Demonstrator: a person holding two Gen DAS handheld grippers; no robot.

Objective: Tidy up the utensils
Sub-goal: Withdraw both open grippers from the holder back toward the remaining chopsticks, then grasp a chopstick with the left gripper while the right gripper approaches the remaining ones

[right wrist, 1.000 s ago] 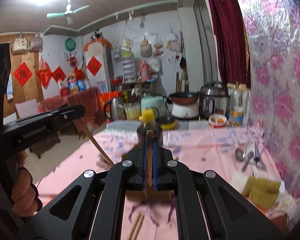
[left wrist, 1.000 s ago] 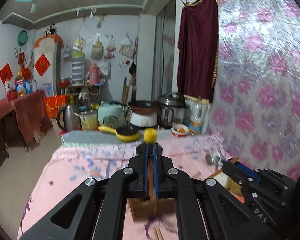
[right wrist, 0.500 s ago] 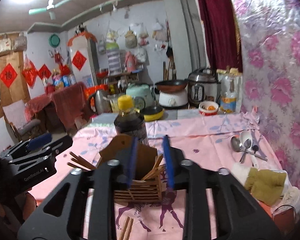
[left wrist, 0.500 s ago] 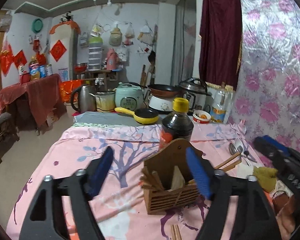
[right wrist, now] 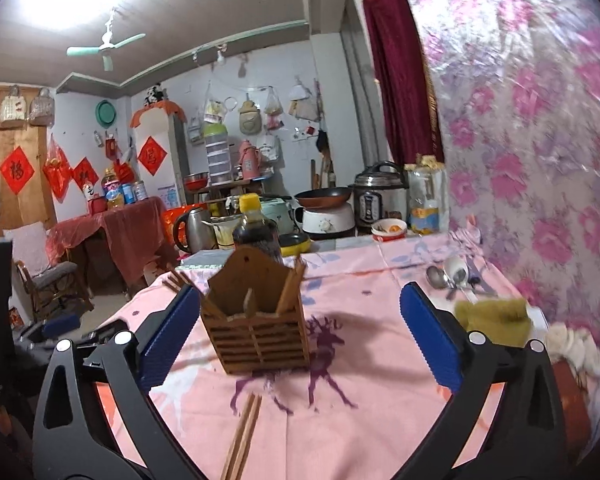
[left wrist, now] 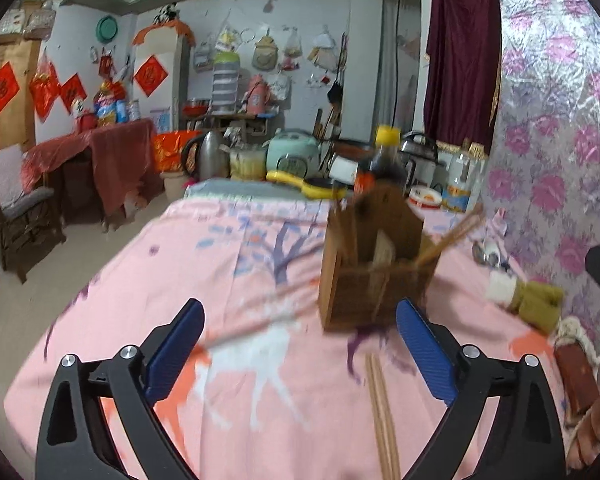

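Both claws released, empty: left gripper [left wrist: 298, 344], right gripper [right wrist: 300, 336]. Pair of chopsticks [right wrist: 242, 436] flat on the pink cloth, lower centre of frame, long axis toward the wooden holder [right wrist: 256, 320] just above. Right claw seemingly better aligned.

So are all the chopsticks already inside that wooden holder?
No, a pair of chopsticks lies on the pink tablecloth in front of the wooden holder.
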